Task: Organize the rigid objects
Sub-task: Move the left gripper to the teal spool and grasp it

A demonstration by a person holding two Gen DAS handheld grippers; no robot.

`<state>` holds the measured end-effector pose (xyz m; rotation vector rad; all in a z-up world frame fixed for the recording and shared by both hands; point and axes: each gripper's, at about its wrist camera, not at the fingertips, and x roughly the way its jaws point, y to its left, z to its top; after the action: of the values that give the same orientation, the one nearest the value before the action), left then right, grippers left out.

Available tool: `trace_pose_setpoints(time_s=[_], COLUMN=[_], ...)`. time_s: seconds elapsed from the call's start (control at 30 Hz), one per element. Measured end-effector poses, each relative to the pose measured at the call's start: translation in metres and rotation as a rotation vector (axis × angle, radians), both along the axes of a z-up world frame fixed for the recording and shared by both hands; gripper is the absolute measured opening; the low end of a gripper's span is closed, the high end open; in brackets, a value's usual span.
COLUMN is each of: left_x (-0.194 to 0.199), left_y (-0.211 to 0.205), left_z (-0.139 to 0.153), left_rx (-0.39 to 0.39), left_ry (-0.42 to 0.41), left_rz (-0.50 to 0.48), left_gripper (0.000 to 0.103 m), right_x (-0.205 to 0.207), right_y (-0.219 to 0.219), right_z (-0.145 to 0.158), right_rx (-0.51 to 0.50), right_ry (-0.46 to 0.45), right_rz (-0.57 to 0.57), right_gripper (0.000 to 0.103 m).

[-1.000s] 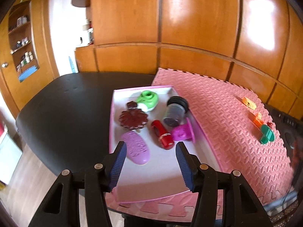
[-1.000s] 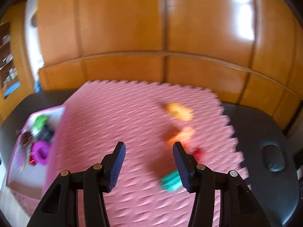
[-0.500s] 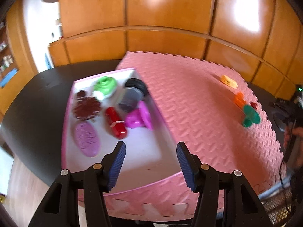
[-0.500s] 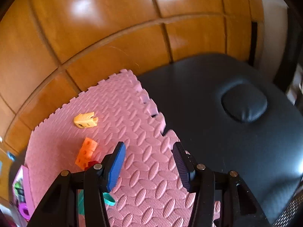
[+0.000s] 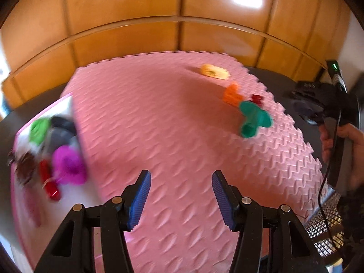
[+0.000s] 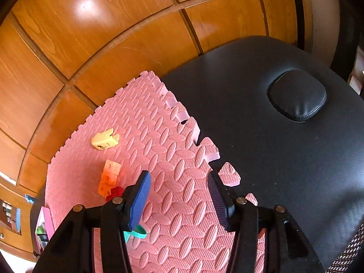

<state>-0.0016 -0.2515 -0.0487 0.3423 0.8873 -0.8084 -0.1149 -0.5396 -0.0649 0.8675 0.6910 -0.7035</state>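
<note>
Swung from my tray (image 5: 68,104) toward the teal spool (image 5: 253,119), left gripper (image 5: 180,196) and right gripper (image 6: 178,199) hover spread, empty.

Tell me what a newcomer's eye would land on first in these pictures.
The pink foam mat fills the middle of the scene, with bright toys scattered near its far right edge: a teal piece, an orange block and a yellow piece. At the left, a white tray holds more colourful toys, blurred.

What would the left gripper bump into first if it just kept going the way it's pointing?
Most likely bare pink foam mat. The left gripper is open and empty, and the teal toy lies off to the right of that line.
</note>
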Motion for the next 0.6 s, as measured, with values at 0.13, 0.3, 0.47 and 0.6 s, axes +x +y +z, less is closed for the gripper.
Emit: trace_pose_setpoints(time_s=[0.13, 0.3, 0.47, 0.6], left_x=[-0.008, -0.007, -0.007, -0.006], left_y=[-0.037, -0.086, -0.126, -0.149], left_z=[0.003, 0.001, -0.012, -0.025], left_rx=[-0.024, -0.035, -0.001, 0.024], left_ry=[-0.046, -0.053, -0.051, -0.037], left_rz=[-0.113, -0.201, -0.277, -0.319], left_gripper=[0.057, 0.057, 0.057, 0.057], right_x=[-0.001, -0.001, -0.001, 0.001], right_y=[-0.001, -0.002, -0.003, -0.003], right_z=[0.001, 0.001, 0.000, -0.001], right_rx=[0.012, 0.028, 0.055, 0.064], right_ry=[-0.009, -0.022, -0.032, -0.032], right_rz=[0.002, 0.007, 0.009, 0.015], right_gripper=[0.052, 0.052, 0.052, 0.052])
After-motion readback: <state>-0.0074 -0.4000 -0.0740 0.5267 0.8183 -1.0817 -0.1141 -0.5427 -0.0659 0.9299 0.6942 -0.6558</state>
